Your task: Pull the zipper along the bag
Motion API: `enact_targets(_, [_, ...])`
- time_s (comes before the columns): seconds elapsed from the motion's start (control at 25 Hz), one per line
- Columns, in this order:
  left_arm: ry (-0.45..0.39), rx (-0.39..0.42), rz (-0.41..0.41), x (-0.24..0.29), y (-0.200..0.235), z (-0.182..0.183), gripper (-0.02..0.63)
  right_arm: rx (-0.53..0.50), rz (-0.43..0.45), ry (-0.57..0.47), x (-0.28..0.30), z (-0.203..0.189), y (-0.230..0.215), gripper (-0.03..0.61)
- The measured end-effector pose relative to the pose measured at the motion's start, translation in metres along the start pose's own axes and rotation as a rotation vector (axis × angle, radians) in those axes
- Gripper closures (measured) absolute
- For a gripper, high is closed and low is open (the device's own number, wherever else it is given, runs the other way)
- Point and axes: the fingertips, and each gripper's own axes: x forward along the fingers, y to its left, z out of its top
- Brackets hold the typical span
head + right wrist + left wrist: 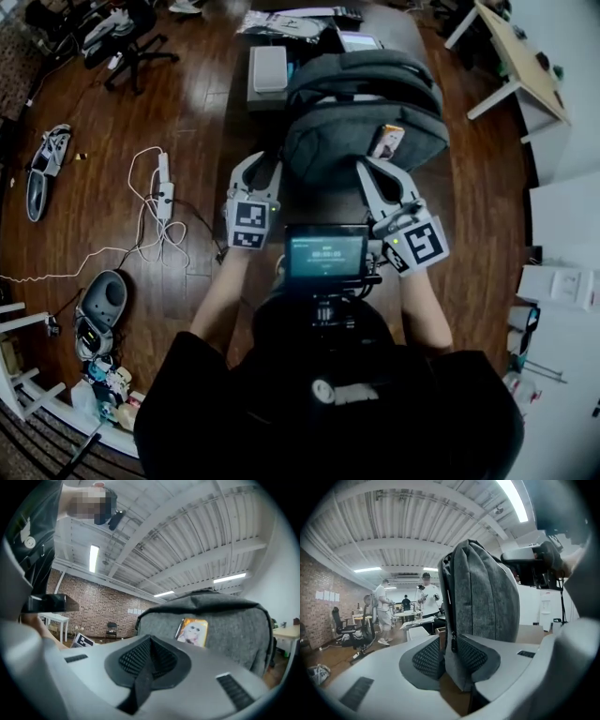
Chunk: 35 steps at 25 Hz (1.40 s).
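Matt grey cloth bag (361, 117), glossy wood floor (202, 112)

Bright ceiling strip light (513, 498), fisheye-warped edges

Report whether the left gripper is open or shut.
Open: the left gripper has its jaws apart, with an edge of the grey bag between them.

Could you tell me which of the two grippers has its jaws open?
The left gripper: its jaws stand apart with a zippered corner of the grey bag between them, whereas the right gripper has its jaws pressed together.
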Motion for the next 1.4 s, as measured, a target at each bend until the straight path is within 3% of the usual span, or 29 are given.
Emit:
enact_targets(0.12, [0.026, 0.083, -0.047, 0.011, -0.006, -0.011, 0.482, -0.016, -0.018, 0.017, 0.006, -0.004, -0.001, 0.577])
enact_targets(0.4, [0.049, 0.159, -0.038, 0.026, -0.001, -0.025, 0.482, -0.036, -0.041, 0.029, 0.009, -0.007, -0.004, 0.577])
enact_targets(0.6, [0.02, 0.268, -0.026, 0.043, -0.001, -0.024, 0.483, -0.035, -0.05, 0.025, 0.017, -0.011, -0.018, 0.578])
enact_targets(0.8, [-0.016, 0.315, 0.014, 0.041, 0.002, -0.021, 0.483, -0.042, -0.06, 0.023, 0.016, -0.008, -0.019, 0.577])
enact_targets(1.04, [-0.057, 0.321, 0.021, 0.037, 0.001, -0.016, 0.566, -0.058, -0.052, 0.022, 0.016, -0.005, -0.017, 0.577])
enact_targets(1.16, [-0.057, 0.368, 0.024, 0.038, -0.003, -0.018, 0.568, -0.062, -0.05, 0.024, 0.016, -0.005, -0.018, 0.577])
enact_targets(1.4, [-0.044, 0.378, 0.032, 0.042, 0.002, -0.027, 0.54, -0.064, -0.06, 0.023, 0.014, -0.005, -0.018, 0.577])
